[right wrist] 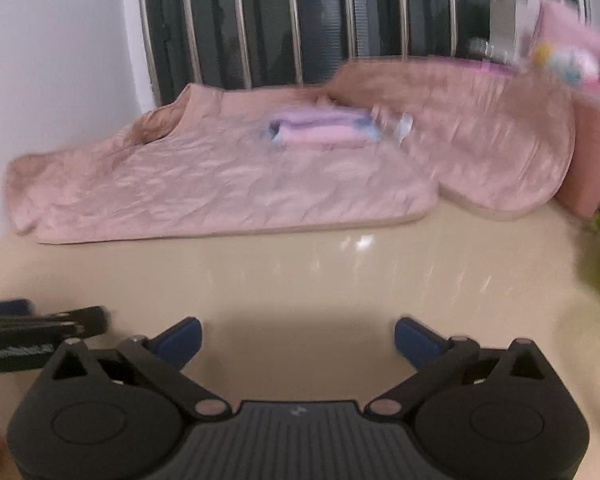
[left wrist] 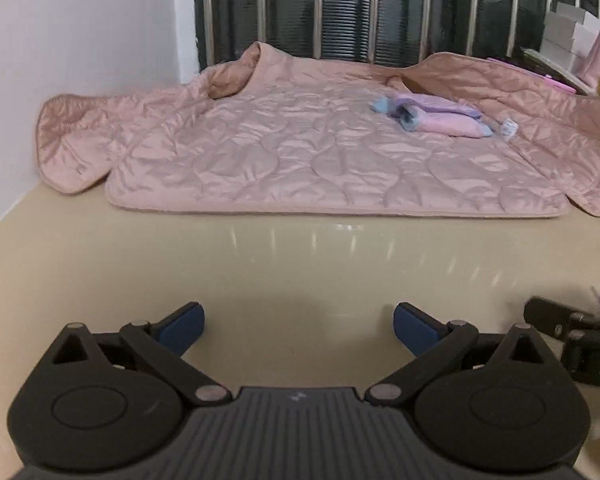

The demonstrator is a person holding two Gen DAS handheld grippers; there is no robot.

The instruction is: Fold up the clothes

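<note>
Nearest the cameras, the left gripper (left wrist: 299,322) is hovering over bare table (left wrist: 300,264) with its jaws spread wide and nothing between its blue pads (left wrist: 188,322). The right gripper (right wrist: 298,338) is doing the same just beside it — jaws at full spread, empty, blue pads (right wrist: 414,338) clear of any cloth. Each is showing at the edge of the other's view, so the two are sitting close together, side by side.

Past a strip of glossy table, the jacket (left wrist: 320,152) is lying spread flat, pink and quilted, hem toward the grippers, collar at the far side near the barred window (left wrist: 340,8). One sleeve (left wrist: 76,140) is trailing out toward the wall on the left; the other is lying out to the right. A small bundle (left wrist: 432,118) of pink and blue cloth is resting on the jacket's back, toward the right.

The step in hand is probably the approach for a first fold. To do it well, the bundle should likely be lifted off first — otherwise it is going to get trapped inside. Then each gripper should be pinching one corner of the near hem or one sleeve, low and level, taking both quilted layers together so the slick fabric is not slipping out.
</note>
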